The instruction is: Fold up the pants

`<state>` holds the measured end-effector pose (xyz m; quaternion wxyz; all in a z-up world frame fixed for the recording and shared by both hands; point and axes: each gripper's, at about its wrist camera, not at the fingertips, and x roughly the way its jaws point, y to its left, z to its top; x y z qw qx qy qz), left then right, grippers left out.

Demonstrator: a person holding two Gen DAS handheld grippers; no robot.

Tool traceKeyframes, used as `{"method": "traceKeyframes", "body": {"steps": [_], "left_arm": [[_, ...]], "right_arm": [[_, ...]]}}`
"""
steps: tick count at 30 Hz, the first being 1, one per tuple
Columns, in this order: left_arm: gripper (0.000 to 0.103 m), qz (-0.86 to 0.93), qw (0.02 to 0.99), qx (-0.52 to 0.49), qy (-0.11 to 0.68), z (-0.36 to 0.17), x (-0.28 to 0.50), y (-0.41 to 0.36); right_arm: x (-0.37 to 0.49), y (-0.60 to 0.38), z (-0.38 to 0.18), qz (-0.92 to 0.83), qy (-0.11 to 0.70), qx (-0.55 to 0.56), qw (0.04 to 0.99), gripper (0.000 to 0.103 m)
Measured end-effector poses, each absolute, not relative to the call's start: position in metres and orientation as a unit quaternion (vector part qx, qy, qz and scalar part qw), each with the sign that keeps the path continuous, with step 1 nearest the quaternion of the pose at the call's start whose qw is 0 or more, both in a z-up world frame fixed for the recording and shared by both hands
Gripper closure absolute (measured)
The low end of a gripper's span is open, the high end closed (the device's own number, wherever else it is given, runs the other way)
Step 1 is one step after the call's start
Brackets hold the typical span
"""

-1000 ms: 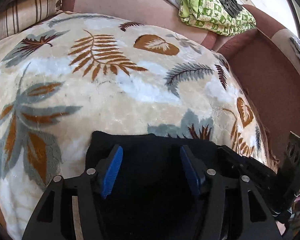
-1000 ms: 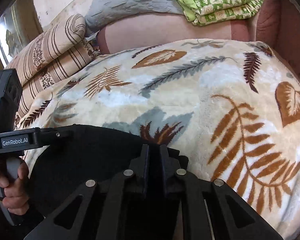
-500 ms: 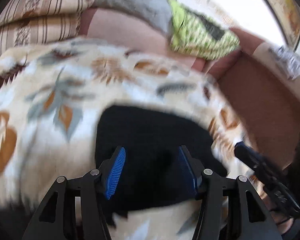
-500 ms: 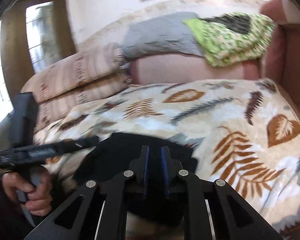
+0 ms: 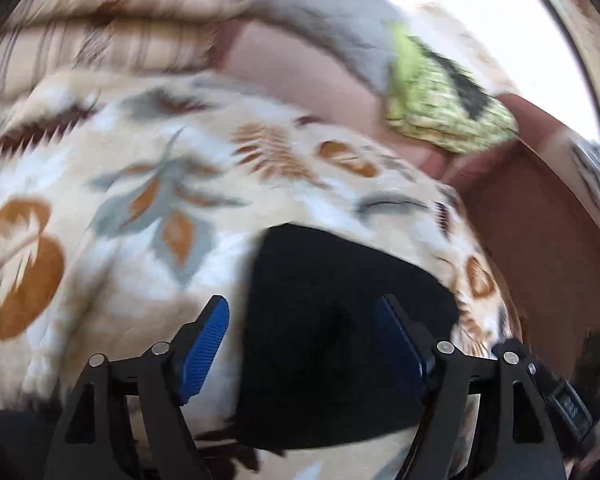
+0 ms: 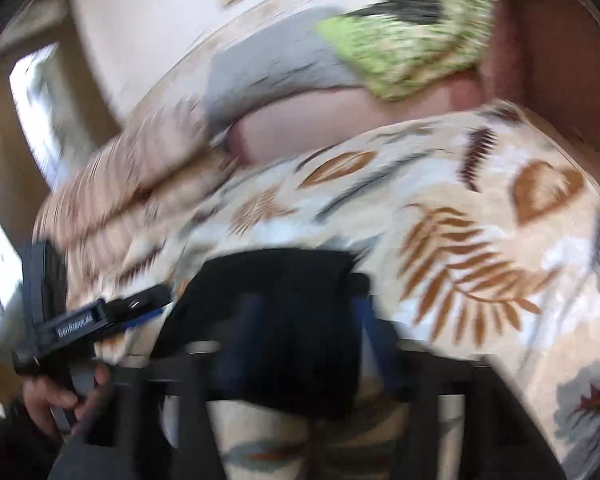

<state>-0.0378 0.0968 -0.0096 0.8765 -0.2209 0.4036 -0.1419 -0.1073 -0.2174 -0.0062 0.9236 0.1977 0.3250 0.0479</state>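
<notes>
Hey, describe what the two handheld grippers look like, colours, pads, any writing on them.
The left gripper has a matte black angular frame with silver screw heads and two ribbed blue pads. From the right wrist view, its black pistol-style handle carries white lettering, too blurred to read, and a bare hand holds it. The right gripper looks alike: black frame, blue pads, heavily blurred.

A home: leaf-print blanket over a sofa (striped pillows behind).

We see bright daylight, glare at the top, heavy motion blur in both views, fisheye-bent dark edges.
</notes>
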Motion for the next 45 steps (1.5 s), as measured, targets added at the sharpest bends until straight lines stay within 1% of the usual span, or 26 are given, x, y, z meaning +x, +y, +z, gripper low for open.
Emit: {"method": "traceKeyframes", "body": {"steps": [3,6,10,12,16,17,20,21,22,24,25,28,34,38,42,43,45], "left_arm": [[0.027,-0.130,0.850,-0.250,0.445,-0.028,-0.027,0.101],[0.020,-0.137,0.840,-0.269,0.451,-0.032,-0.015,0.098],[0.002,-0.162,0.822,-0.305,0.453,-0.039,0.006,0.096],[0.001,-0.171,0.815,-0.312,0.458,-0.044,0.018,0.092],[0.001,-0.179,0.809,-0.312,0.465,-0.052,0.032,0.089],[0.012,-0.187,0.810,-0.303,0.467,-0.052,0.032,0.087],[0.058,-0.177,0.833,-0.258,0.457,-0.045,0.026,0.084],[0.064,-0.175,0.843,-0.242,0.448,-0.039,0.020,0.080],[0.071,-0.170,0.859,-0.212,0.434,-0.031,0.016,0.074],[0.074,-0.163,0.882,-0.166,0.410,-0.017,0.008,0.063],[0.074,-0.161,0.890,-0.152,0.398,-0.011,0.008,0.060],[0.075,-0.166,0.890,-0.154,0.396,-0.004,0.019,0.057],[0.074,-0.177,0.885,-0.148,0.405,0.006,0.081,0.038],[0.074,-0.183,0.884,-0.143,0.406,-0.010,0.123,0.022],[0.074,-0.175,0.879,-0.134,0.423,-0.032,0.144,0.004],[0.074,-0.173,0.880,-0.126,0.425,-0.035,0.148,-0.001],[0.067,-0.168,0.881,-0.120,0.426,-0.037,0.153,-0.008]], "right_arm": [[-0.098,-0.225,-0.021,0.082,0.346,0.248,0.901,0.036],[-0.084,-0.223,-0.035,0.095,0.370,0.259,0.887,0.038],[-0.067,-0.234,-0.060,0.099,0.391,0.322,0.857,0.038],[-0.062,-0.235,-0.069,0.104,0.397,0.341,0.846,0.043],[-0.062,-0.233,-0.070,0.108,0.394,0.344,0.846,0.045],[-0.062,-0.232,-0.070,0.106,0.396,0.339,0.847,0.048],[-0.067,-0.229,-0.066,0.099,0.402,0.312,0.855,0.060],[-0.069,-0.226,-0.061,0.097,0.402,0.294,0.862,0.064],[-0.073,-0.224,-0.056,0.097,0.399,0.274,0.869,0.066],[-0.074,-0.214,-0.043,0.094,0.393,0.232,0.885,0.069],[-0.074,-0.212,-0.039,0.095,0.391,0.228,0.887,0.070],[-0.062,-0.218,-0.029,0.097,0.389,0.239,0.885,0.070],[-0.005,-0.238,-0.013,0.101,0.409,0.232,0.877,0.071],[0.032,-0.252,-0.018,0.099,0.409,0.218,0.881,0.071],[0.047,-0.260,-0.026,0.082,0.412,0.209,0.883,0.071],[0.049,-0.262,-0.030,0.078,0.418,0.213,0.880,0.071],[0.051,-0.267,-0.041,0.059,0.434,0.225,0.870,0.069]]}}
